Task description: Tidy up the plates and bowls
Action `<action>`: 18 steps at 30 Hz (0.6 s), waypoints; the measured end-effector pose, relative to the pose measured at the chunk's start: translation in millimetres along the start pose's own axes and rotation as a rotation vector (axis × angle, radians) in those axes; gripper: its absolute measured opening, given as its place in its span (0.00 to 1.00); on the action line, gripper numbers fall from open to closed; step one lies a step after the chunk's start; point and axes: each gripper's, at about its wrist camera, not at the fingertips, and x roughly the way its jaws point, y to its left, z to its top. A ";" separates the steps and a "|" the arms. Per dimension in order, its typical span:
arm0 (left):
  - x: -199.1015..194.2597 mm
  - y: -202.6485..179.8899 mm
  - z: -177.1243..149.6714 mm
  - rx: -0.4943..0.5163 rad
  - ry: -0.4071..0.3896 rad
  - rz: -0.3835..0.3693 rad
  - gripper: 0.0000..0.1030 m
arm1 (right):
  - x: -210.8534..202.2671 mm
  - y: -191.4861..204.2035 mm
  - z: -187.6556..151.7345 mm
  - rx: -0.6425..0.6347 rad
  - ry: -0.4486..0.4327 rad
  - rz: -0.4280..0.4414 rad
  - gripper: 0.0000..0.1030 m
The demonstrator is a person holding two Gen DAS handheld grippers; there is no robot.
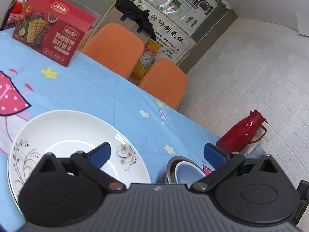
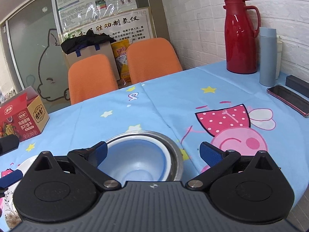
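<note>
Low in my right view, the nested bowls (image 2: 139, 154) sit between my empty, spread right tool (image 2: 152, 151); my left tool (image 1: 157, 152), also spread, hovers over the plate (image 1: 63, 133).

Left wrist view tilted, low and close over the floral plate (image 1: 77, 145), facing the orange chairs (image 1: 115, 46), right wrist view level, close above the nested bowls (image 2: 143, 154), both sharing chairs, red thermos (image 2: 241, 38), cracker box (image 1: 52, 29).
</note>
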 end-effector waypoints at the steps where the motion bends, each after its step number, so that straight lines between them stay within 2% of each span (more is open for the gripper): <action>1: -2.5 -5.0 -2.7 0.014 -0.013 0.009 0.99 | -2.9 -2.5 0.3 -0.002 -0.010 0.004 1.00; 7: -9.4 -34.1 -18.1 0.033 -0.030 0.034 0.99 | -13.2 -33.6 0.5 0.013 -0.020 0.058 1.00; 15: -17.7 -99.0 -35.9 0.186 -0.054 0.048 0.99 | -15.0 -84.4 -6.5 0.163 -0.011 0.174 1.00; 18: -15.5 -117.1 -41.6 0.229 -0.043 0.040 0.99 | -19.5 -96.9 -9.7 0.199 -0.017 0.187 1.00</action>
